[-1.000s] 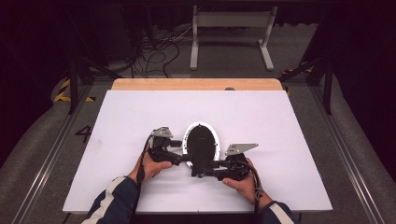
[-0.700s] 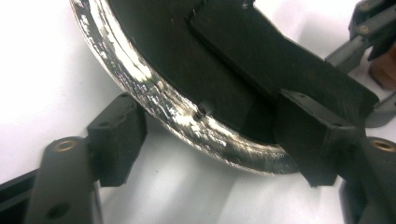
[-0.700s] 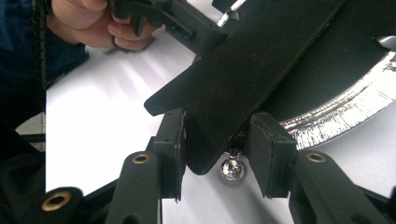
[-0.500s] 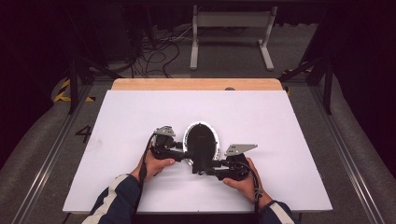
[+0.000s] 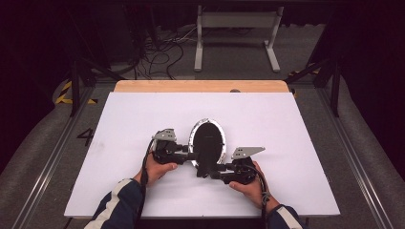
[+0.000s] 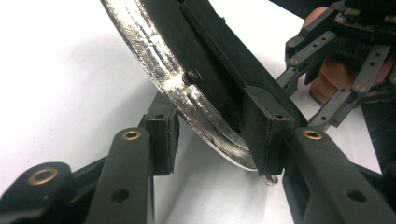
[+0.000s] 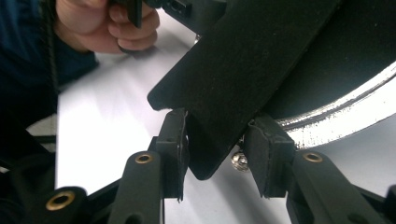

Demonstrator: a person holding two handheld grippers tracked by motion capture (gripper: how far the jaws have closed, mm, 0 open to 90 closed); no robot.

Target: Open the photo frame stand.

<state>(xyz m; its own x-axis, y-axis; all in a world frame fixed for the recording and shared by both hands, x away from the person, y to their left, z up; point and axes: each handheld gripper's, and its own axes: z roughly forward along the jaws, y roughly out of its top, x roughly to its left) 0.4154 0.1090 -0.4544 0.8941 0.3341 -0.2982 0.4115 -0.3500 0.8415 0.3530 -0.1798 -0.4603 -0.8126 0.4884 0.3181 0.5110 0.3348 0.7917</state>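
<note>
Both grippers hold the oval mirror [image 5: 207,143]: left gripper [image 6: 212,149] clamps its rim, right gripper [image 7: 217,149] grasps its stand [image 7: 243,70]; unfolding likely follows.

frame [image 5: 193,143]: shiny rough silver rim, matt black back | table [image 5: 296,143]: smooth matt white | tongs [image 6: 219,149]: matt black

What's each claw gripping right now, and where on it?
Both grip the oval mirror, seen from its black back. The left claw pinches the silver rim at its edge; the right claw clamps the black stand flap on the back.
</note>
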